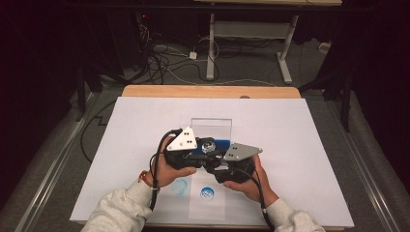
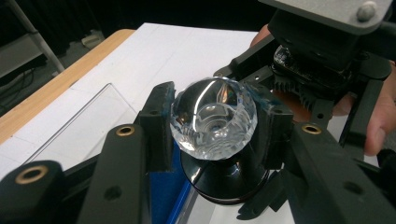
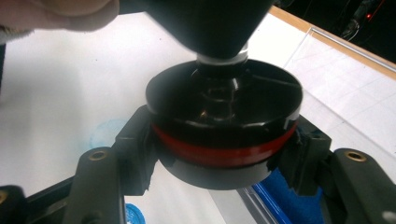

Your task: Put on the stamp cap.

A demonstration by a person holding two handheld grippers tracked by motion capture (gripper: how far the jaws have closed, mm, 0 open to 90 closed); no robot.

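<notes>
- Crystal knob [image 2: 214,119], clamped in left gripper [image 2: 212,126] fingers above the worktop [image 1: 300,140], may slip on its slick facets.
- Black base [image 3: 224,135], clamped by right gripper [image 3: 223,154], may tilt, jamming the joint.

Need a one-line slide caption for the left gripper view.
Left claw shut on a faceted clear crystal knob above its black round base, over the white table sheet.

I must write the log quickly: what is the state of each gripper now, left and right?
Left gripper: closed on the faceted clear knob.
Right gripper: closed on the black round base with a red band.
</notes>
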